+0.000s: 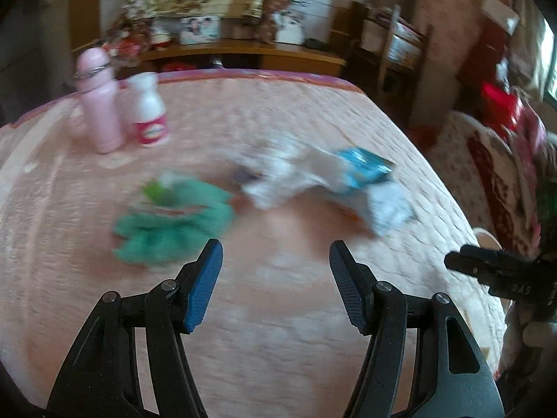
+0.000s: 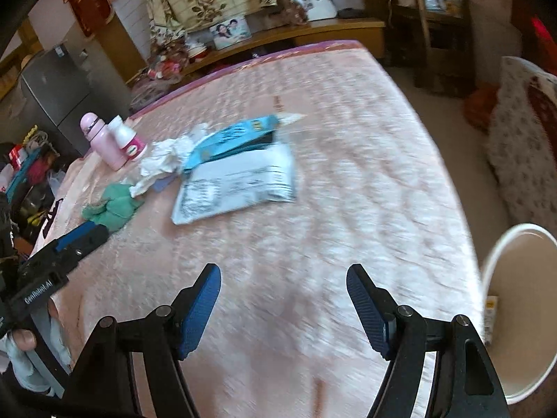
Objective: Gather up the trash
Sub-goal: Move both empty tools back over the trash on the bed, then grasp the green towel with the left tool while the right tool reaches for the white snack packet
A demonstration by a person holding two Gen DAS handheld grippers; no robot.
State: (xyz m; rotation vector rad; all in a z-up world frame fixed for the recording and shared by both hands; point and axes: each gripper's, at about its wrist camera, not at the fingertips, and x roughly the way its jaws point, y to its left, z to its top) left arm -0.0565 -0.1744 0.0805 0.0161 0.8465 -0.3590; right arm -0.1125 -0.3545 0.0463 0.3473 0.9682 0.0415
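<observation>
On a pink quilted bed [image 2: 348, 174] lies a small heap of trash: a grey-white plastic mailer bag [image 2: 236, 184], a blue carton [image 2: 233, 139], crumpled white tissue [image 2: 163, 163] and a green cloth [image 2: 115, 205]. The left wrist view is blurred but shows the same green cloth [image 1: 174, 223], tissue [image 1: 278, 177], carton [image 1: 365, 167] and bag [image 1: 390, 209]. My left gripper [image 1: 275, 245] is open and empty, just short of the heap. My right gripper [image 2: 283, 268] is also open and empty, hanging over bare quilt nearer than the bag.
A pink bottle [image 2: 102, 142] and a white bottle [image 2: 128, 139] stand upright at the heap's far left. A white bin [image 2: 518, 310] stands off the bed's right edge with a small item inside. Shelves and furniture line the far wall.
</observation>
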